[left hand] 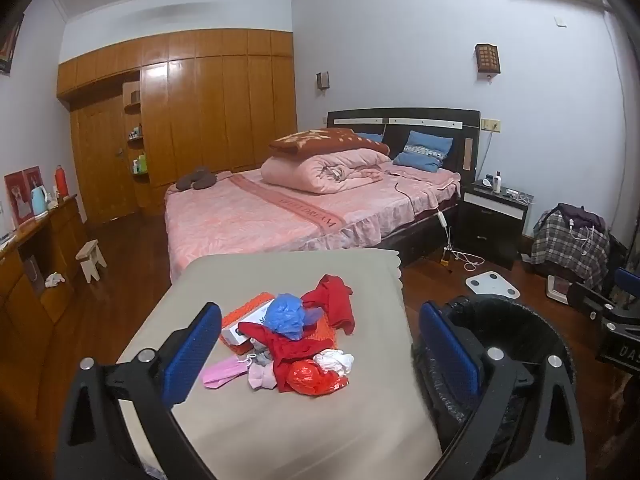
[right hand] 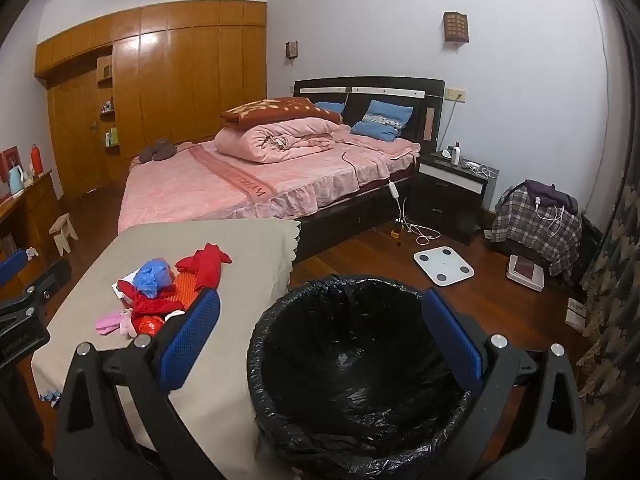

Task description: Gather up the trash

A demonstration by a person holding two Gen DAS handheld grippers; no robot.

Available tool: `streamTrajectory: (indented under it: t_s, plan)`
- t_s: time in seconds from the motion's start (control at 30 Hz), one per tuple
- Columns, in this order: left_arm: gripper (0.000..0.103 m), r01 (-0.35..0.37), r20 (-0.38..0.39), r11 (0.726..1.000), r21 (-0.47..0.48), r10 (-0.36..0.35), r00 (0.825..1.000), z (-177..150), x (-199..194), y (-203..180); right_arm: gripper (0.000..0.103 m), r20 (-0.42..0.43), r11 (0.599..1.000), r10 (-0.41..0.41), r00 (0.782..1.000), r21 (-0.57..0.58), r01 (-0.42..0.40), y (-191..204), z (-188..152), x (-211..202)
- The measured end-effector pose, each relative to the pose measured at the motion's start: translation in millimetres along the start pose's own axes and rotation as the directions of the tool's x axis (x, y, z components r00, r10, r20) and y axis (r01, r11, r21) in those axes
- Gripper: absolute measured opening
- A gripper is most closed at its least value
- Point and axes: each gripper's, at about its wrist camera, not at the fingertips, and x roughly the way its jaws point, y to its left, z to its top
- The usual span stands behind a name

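Blue-padded left gripper [left hand: 316,350] hangs over the near part of the beige cloth-covered table [left hand: 280,432], jaws spread wide, nothing between the pads. Heap of trash [left hand: 288,340] lies straight ahead of it and slightly below, framed between its two fingers: crumpled blue plastic bag [left hand: 285,315] on top, red fabric piece [left hand: 334,304] behind to the right, shiny red plastic bag [left hand: 316,376] and white crumpled tissue [left hand: 334,362] nearest, pink flat scrap [left hand: 224,374] at the near left. Heap runs roughly away from the gripper, front edge to back.

Right gripper [right hand: 320,344] is equally wide open and empty, aimed down into the round bin lined with black plastic bag [right hand: 356,368], which stands on the wooden floor just beside the table's right edge. From this side the heap sits well off to the left, past its left finger.

Judgement: left hand is the nearer one; a short forward-and-down reach gets the red bag or tissue first. Drop then goes rightward, bin being close to the table edge. Loose light scraps may slide or snag together.
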Motion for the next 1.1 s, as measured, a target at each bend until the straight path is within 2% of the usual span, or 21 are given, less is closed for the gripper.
streamTrajectory:
  t_s: [1.1]
  plan:
    - [0.097,-0.004,0.012,1.0,-0.001,0.004,1.0,-0.2,2.4,-2.4,0.098,-0.002,1.0,0.001,1.0,-0.002,-0.001,4.1,0.1,2.2]
